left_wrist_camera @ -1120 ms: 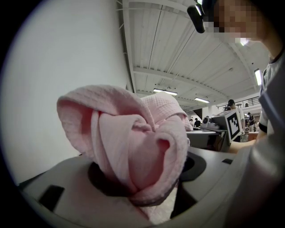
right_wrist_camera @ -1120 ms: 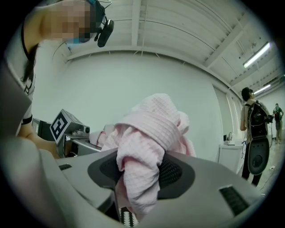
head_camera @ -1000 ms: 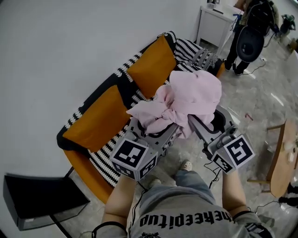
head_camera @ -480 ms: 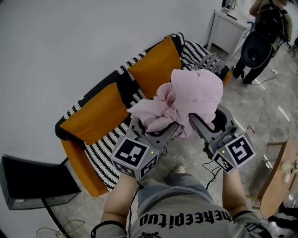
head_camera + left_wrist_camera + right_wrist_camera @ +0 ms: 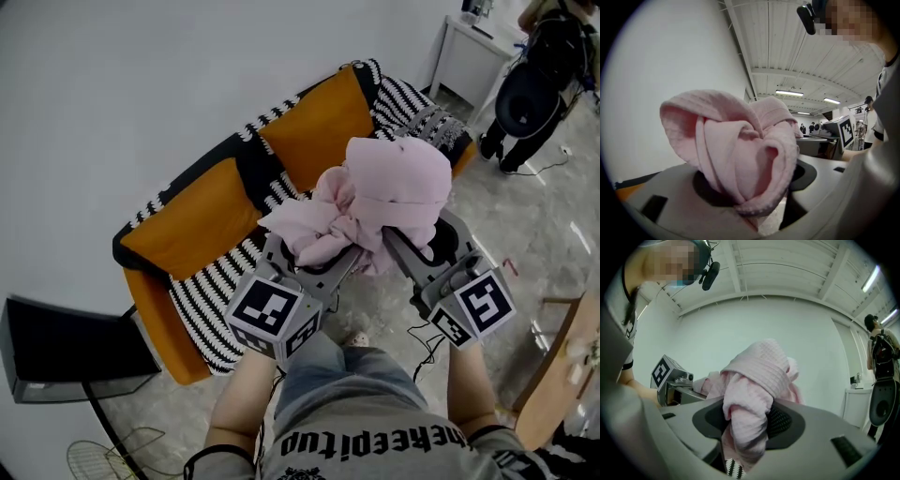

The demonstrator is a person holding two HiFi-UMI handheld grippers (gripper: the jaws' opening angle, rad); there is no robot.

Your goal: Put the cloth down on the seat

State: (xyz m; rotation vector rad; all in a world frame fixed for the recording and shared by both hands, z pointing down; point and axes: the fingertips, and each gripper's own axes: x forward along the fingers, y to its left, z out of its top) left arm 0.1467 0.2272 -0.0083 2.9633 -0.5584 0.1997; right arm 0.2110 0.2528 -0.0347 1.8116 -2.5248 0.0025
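A bunched pink cloth (image 5: 375,208) is held up in the air by both grippers, above the sofa seat (image 5: 225,281). My left gripper (image 5: 323,255) is shut on the cloth's left bundle (image 5: 740,150). My right gripper (image 5: 398,242) is shut on its right fold (image 5: 750,399). The seat is orange with a black-and-white striped throw and two orange cushions (image 5: 192,220) along its back. The cloth hides both grippers' fingertips and part of the seat in the head view.
A white wall runs behind the sofa. A black box on a stand (image 5: 66,352) is at lower left. A white cabinet (image 5: 473,52) and a person with a dark round bag (image 5: 530,98) are at upper right. A wooden table edge (image 5: 562,366) is at right. Marble floor lies below.
The view has shifted, so the sofa sits a little more to the right and higher. The cloth and both grippers keep the same hold and pose.
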